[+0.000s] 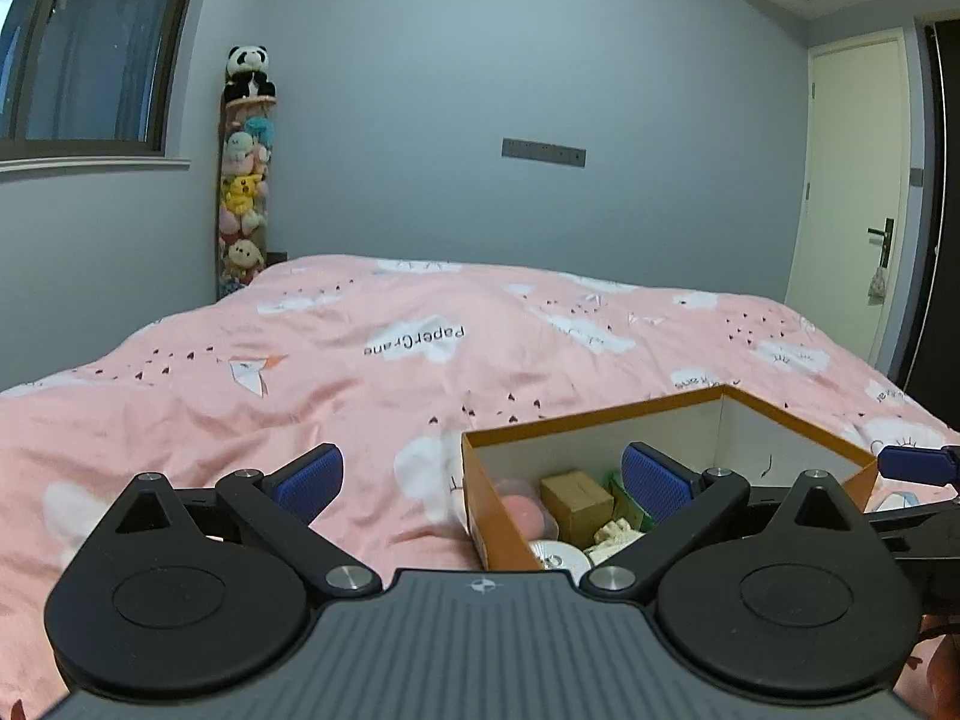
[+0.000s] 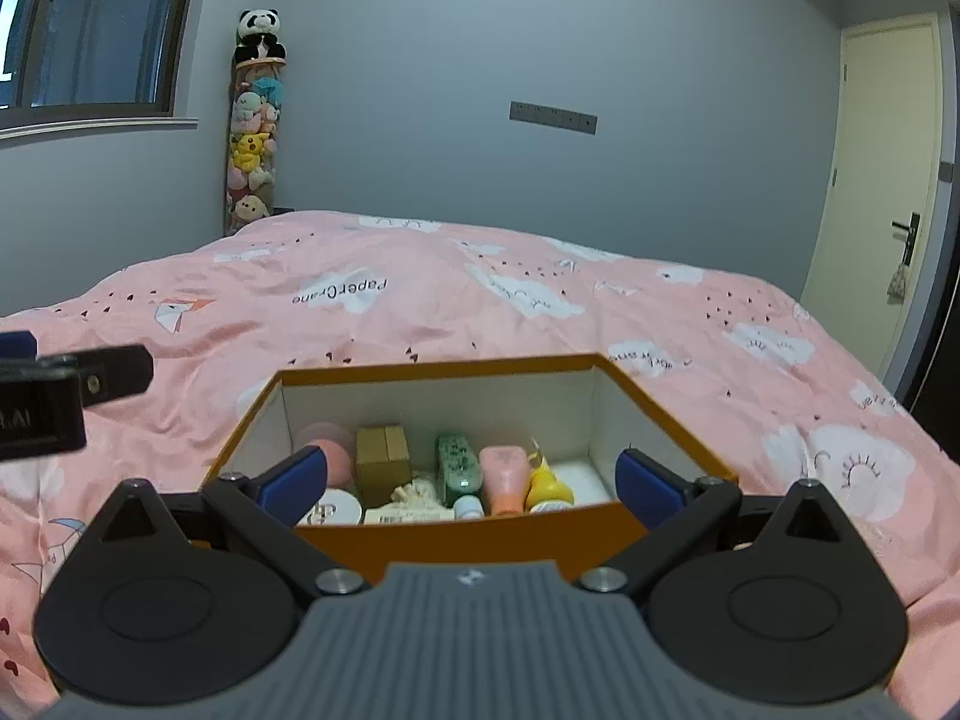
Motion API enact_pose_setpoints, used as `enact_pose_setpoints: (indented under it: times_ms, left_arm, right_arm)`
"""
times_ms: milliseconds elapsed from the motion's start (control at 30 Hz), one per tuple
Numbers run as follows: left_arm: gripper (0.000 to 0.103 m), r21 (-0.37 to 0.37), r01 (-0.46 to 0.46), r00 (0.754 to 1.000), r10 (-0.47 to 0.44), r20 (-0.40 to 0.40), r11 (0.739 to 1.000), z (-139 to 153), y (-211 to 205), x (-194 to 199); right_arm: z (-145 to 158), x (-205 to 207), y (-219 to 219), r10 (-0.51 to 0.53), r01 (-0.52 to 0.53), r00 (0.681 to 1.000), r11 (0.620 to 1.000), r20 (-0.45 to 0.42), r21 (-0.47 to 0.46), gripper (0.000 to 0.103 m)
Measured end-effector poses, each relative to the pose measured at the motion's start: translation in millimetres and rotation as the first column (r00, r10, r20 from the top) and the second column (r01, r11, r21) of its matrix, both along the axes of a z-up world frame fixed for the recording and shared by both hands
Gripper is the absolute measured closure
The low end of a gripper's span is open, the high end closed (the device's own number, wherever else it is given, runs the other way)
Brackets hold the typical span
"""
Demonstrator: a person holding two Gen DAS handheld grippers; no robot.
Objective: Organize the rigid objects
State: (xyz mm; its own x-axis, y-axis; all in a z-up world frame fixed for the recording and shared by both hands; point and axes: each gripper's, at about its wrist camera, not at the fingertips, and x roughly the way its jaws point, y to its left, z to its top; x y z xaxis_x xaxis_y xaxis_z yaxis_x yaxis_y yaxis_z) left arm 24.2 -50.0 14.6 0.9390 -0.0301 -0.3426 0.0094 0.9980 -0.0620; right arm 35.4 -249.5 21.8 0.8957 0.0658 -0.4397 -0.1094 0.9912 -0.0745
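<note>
An orange box with white inner walls [image 2: 420, 534] sits on the pink bed and holds several small items: a brown carton [image 2: 382, 461], a green bottle [image 2: 459, 465], a pink tube [image 2: 507, 477], a yellow bottle [image 2: 547, 487], a pink jar [image 2: 329, 450] and a white round lid [image 2: 333, 510]. My right gripper [image 2: 471, 480] is open and empty, just before the box's near wall. My left gripper [image 1: 483, 480] is open and empty, its right finger over the box [image 1: 498, 516], its left finger over the bedding. The right gripper's fingertip [image 1: 918, 462] shows at the far right.
The pink patterned duvet [image 2: 420, 312] covers the whole bed. A tall tube of plush toys [image 2: 252, 138] with a panda on top stands in the back corner. A door [image 2: 882, 180] is on the right, a window [image 2: 90, 30] at upper left. The left gripper's body [image 2: 42, 408] shows at the left edge.
</note>
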Motion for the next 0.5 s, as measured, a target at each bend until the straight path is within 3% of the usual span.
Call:
enact_pose_setpoints:
  times_ms: [500]
  left_arm:
    - [0.0,0.032,-0.017,0.998,0.019,-0.06,0.999,-7.2,-4.1,0.7]
  right_arm:
    - [-10.5,6.5,1.3,0.02,-0.02,0.998,1.0,-0.063,0.011,0.003]
